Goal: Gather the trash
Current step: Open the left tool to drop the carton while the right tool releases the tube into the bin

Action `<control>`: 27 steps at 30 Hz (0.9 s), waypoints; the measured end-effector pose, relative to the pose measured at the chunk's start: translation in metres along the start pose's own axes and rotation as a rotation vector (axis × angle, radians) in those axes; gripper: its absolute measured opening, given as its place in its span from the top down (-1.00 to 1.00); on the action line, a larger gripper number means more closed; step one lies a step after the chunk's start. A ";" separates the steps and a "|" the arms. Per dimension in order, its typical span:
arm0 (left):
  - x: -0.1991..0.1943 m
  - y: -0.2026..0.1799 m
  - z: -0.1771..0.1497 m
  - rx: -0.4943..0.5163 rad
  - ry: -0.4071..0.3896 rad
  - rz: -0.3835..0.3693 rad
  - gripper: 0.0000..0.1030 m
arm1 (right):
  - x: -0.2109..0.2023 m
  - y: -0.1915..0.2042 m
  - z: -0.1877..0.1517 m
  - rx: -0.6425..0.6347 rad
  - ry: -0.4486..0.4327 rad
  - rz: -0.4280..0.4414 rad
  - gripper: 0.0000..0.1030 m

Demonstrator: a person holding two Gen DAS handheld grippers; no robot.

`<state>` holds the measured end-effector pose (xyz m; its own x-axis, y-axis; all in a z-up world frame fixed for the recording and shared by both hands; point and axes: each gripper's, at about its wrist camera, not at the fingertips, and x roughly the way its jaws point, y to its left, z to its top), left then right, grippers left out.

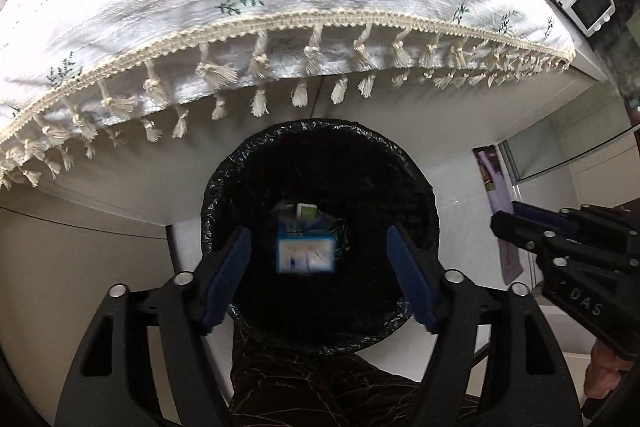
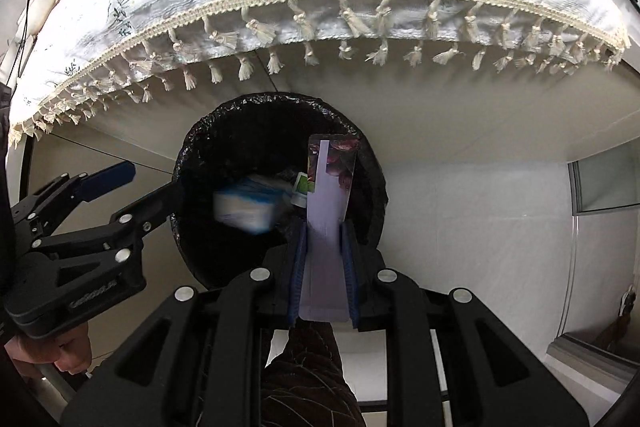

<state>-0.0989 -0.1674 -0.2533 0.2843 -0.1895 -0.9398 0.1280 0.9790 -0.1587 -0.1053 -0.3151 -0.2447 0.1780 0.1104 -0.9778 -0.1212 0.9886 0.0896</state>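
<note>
Our right gripper [image 2: 324, 267] pinches a thin, light, bendy carton [image 2: 329, 187] low down (left gripper [image 1: 318, 267] spread, empty) over the bin [image 2: 192, 147].

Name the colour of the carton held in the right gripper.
Pale lilac carton, dark fruit print at top; right wrist view.

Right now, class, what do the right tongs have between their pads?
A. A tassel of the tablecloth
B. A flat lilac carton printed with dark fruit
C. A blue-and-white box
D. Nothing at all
B: in the right wrist view the right tongs are shut on the lilac carton, which sticks out over the black-lined bin; the blurred blue-and-white box is loose inside the bin.
</note>
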 end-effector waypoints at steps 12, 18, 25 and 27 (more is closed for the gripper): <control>-0.040 0.042 0.000 -0.084 -0.075 0.048 -0.89 | 0.030 0.043 0.026 -0.060 0.013 0.045 0.67; -0.049 0.067 -0.004 -0.139 -0.071 0.078 -0.89 | 0.043 0.061 0.032 -0.092 0.026 0.053 0.67; -0.055 0.089 -0.010 -0.186 -0.080 0.091 -0.89 | 0.054 0.071 0.037 -0.115 0.038 0.050 0.62; -0.053 0.092 -0.012 -0.189 -0.080 0.095 -0.88 | 0.054 0.071 0.037 -0.114 0.037 0.044 0.61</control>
<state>-0.1135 -0.0660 -0.2220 0.3618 -0.0941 -0.9275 -0.0810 0.9880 -0.1319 -0.0677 -0.2348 -0.2844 0.1338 0.1473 -0.9800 -0.2383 0.9647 0.1125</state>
